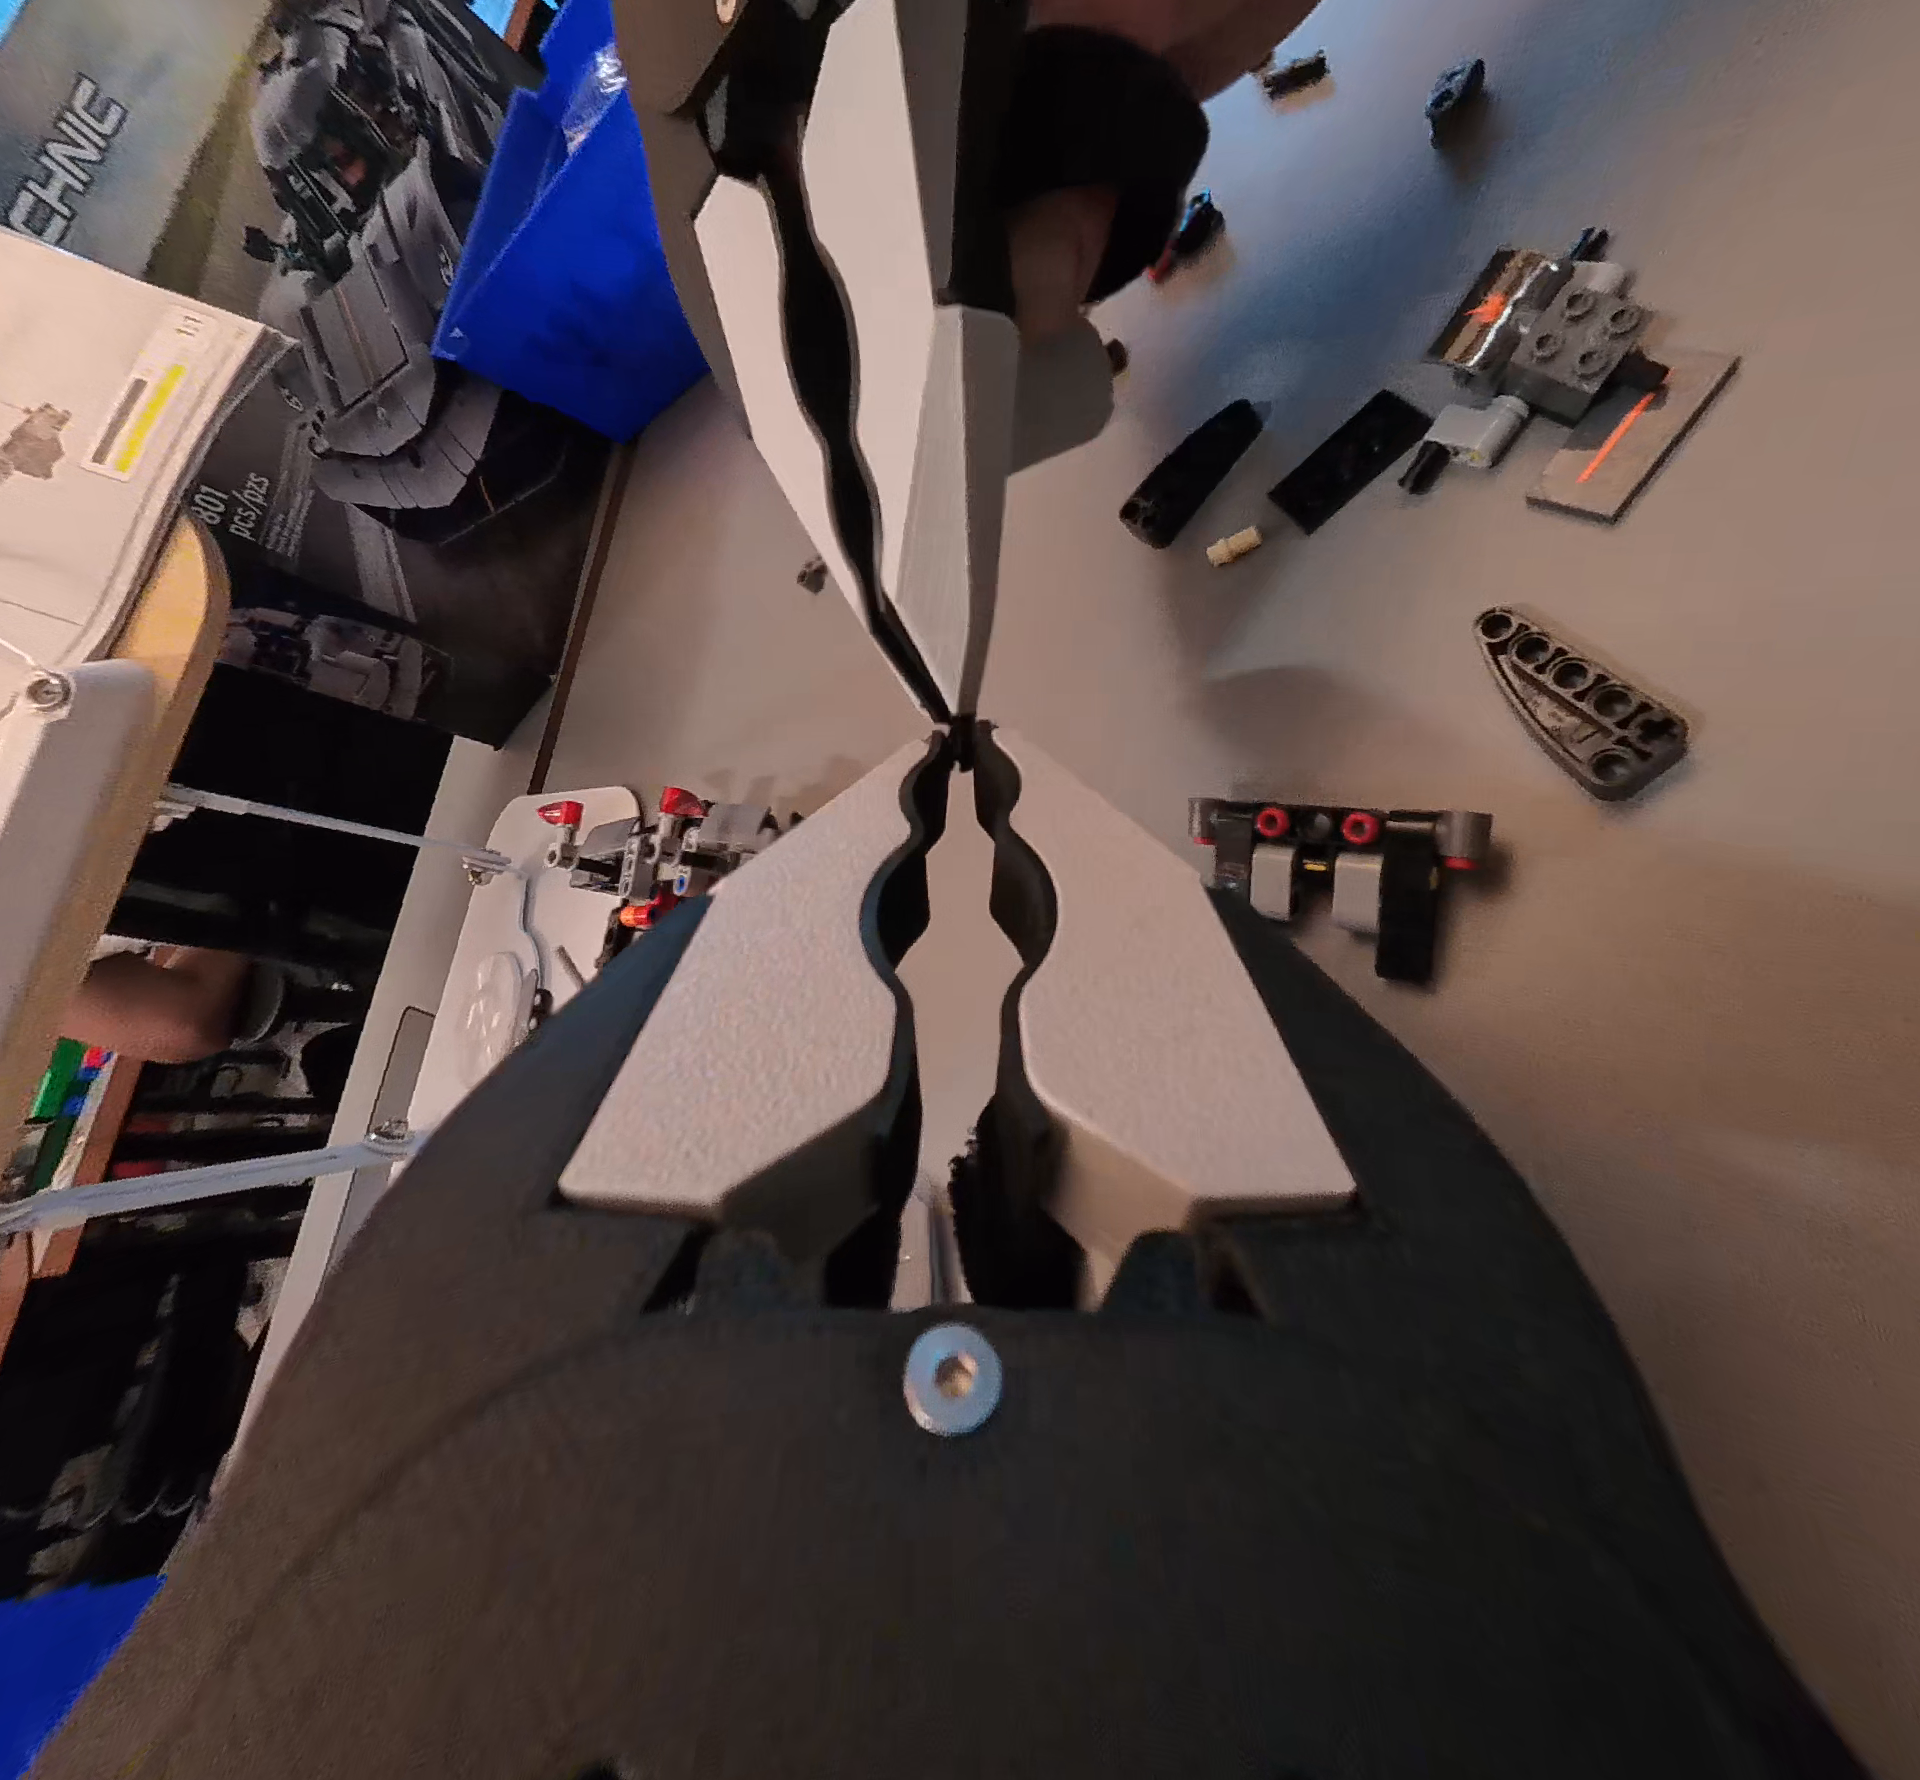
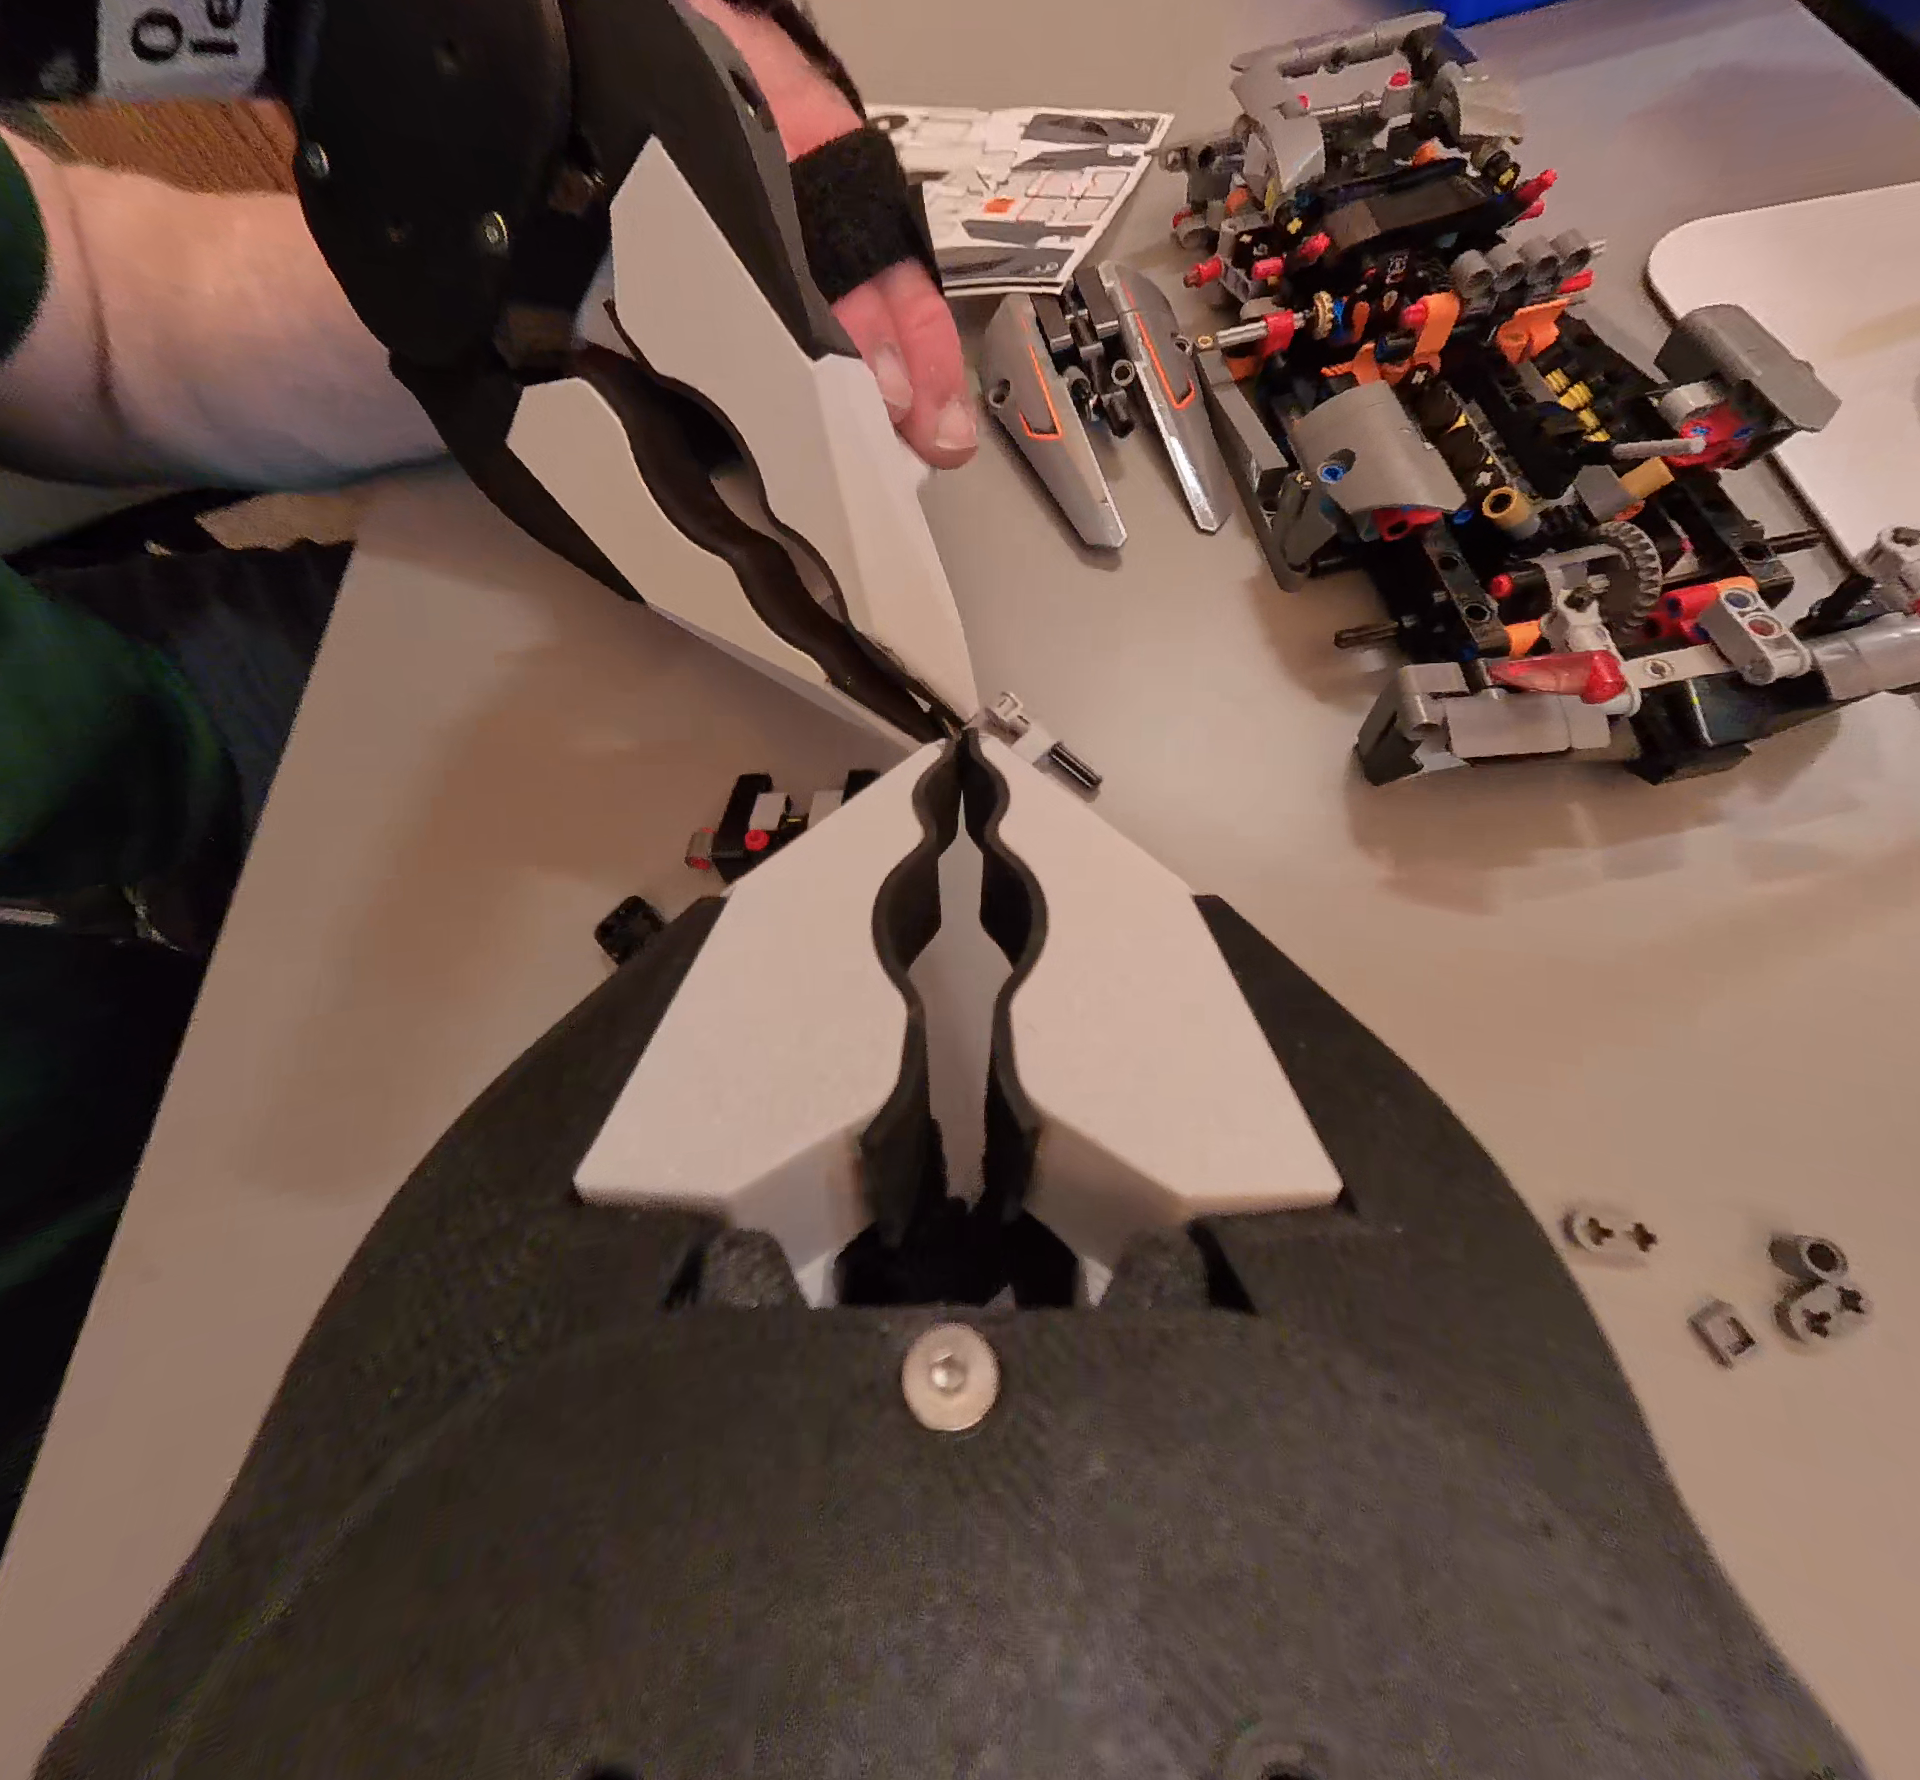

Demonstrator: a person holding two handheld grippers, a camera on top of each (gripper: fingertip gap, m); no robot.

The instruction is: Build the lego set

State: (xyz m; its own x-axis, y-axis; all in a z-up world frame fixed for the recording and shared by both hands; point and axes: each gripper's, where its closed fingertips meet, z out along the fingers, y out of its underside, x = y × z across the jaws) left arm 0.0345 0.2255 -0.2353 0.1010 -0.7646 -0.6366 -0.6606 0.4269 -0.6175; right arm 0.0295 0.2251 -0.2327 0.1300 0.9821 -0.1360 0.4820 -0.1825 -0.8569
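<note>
Between the two tips, above the grey worktop [image 2: 1299, 1055], something small and black is pinched where the hand-held grippers meet nose to nose; too small to identify. Left hand-held gripper [image 1: 954, 743]: jaws pressed together at the tip. Right hand-held gripper [image 2: 961, 748]: likewise pressed together at the tip. Which one actually carries the piece, cannot tell. Judgement: a hand-over or a joining of tiny parts in mid-air. Just beyond the tips lies a small grey connector with a black pin [image 2: 1044, 743], long axis slanting away to the right. The part-built car chassis [image 2: 1538, 442] sits farther off on the right gripper's side, so that hand is nearer to it. Loose subassembly with red pins [image 1: 1340, 873] lies beside the left gripper. Writing is present on the set box [image 1: 343, 296], a sticker sheet [image 2: 1023, 192] and the left gripper's white tag; not transcribed.
</note>
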